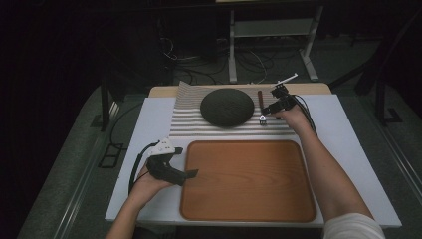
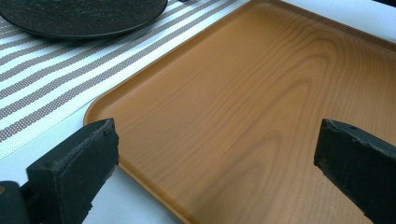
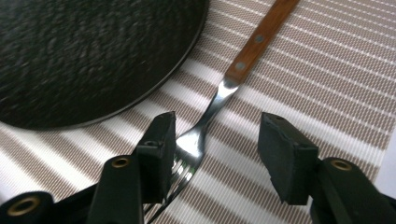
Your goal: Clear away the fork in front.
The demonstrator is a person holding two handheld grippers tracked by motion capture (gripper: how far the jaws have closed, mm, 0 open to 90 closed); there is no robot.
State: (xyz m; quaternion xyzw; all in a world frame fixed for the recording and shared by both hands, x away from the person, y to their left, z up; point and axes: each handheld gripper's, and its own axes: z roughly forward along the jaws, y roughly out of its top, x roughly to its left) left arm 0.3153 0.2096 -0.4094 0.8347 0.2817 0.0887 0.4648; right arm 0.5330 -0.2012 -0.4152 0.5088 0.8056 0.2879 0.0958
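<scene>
Lying flat on the striped placemat [image 3: 327, 70], the fork [image 3: 219, 102] has a polished metal head and neck and a brown wooden handle fixed with two metal rivets. No brand, label or writing can be read on it or on anything near it. In the right gripper view its long axis runs diagonally: the handle points to the upper right, the tines to the lower left, toward the camera. In the high view the handle [image 1: 260, 99] lies just beside the right rim of the dark round plate [image 1: 227, 107], running front to back on the mat.

The right hand-held gripper [image 3: 215, 144] stands over the tine end with its jaws partly apart. One jaw sits at or against the fork head; the other stands clear of it, so the fork is between the jaws but not clamped.

The left hand-held gripper [image 2: 215, 154] is released, jaws wide, hovering at the left edge of the wooden tray [image 2: 261, 93] on the white surface [image 1: 149, 124].
</scene>
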